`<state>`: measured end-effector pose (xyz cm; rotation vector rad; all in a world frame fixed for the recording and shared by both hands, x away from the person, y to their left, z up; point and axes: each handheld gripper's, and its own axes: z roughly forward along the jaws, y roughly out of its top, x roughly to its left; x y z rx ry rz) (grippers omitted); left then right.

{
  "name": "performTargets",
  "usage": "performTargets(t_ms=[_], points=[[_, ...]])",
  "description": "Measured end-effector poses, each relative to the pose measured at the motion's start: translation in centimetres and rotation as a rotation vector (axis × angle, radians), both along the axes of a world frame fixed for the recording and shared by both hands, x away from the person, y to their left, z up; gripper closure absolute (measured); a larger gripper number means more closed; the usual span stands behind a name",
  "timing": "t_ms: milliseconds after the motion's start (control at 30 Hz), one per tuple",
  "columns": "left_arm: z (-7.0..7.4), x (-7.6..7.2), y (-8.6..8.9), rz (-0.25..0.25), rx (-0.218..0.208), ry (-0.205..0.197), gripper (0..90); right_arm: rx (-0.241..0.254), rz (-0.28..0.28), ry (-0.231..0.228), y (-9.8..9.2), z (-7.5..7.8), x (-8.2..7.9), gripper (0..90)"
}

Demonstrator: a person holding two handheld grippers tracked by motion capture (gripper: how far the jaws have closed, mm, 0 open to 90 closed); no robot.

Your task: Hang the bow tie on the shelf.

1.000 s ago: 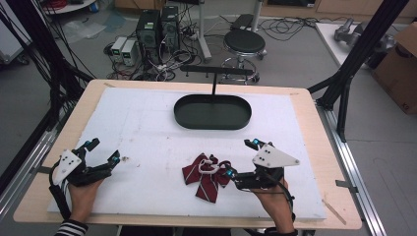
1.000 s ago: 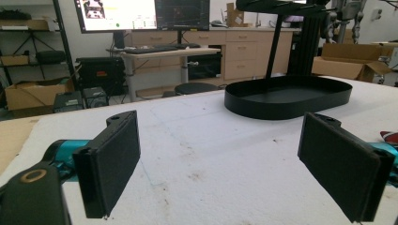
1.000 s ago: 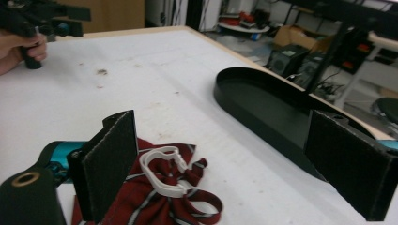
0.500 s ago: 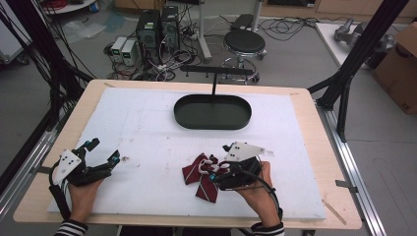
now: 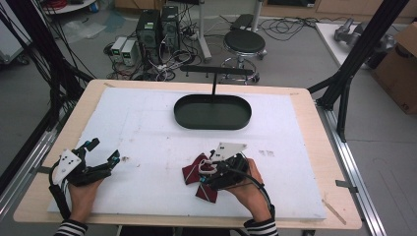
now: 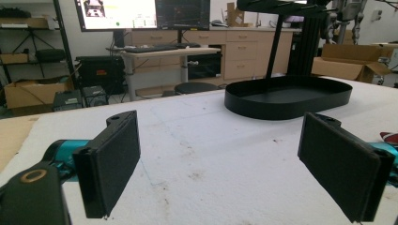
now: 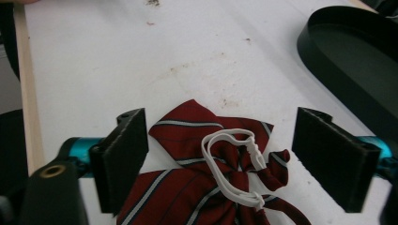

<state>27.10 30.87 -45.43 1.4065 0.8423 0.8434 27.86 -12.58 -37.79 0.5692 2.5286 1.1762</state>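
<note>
Bow tie (image 7: 206, 173), dark red with thin stripes and a white elastic loop (image 7: 234, 161), lies on the white worktop (image 5: 147, 142) in front of the black oval tray (image 5: 212, 112). The right tongs (image 7: 220, 154) stand around it; their jaws have just been closing but are not touching the cloth yet. The left tongs (image 6: 225, 164) rest wide open and empty. I think the jaws may catch only the elastic, so the bow would slip or hang crooked. No readable writing is on these things.
</note>
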Motion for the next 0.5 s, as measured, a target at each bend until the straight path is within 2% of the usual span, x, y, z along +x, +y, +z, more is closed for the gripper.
performTargets(t_ms=[167, 267, 500], points=[[0.0, 0.0, 0.0, 0.001, 0.0, 0.001, 13.8, -0.03, 0.025, 0.011, 0.4, -0.2, 0.2, 25.4], [0.0, 0.0, 0.0, 0.001, 0.0, 0.001, 13.8, -0.08, 0.039, 0.016, 0.8, -0.5, 0.4, 29.9], [0.0, 0.0, 0.0, 0.001, -0.002, 0.001, 13.7, -0.146, 0.066, 0.032, 1.3, -1.1, 0.6, 35.0]])
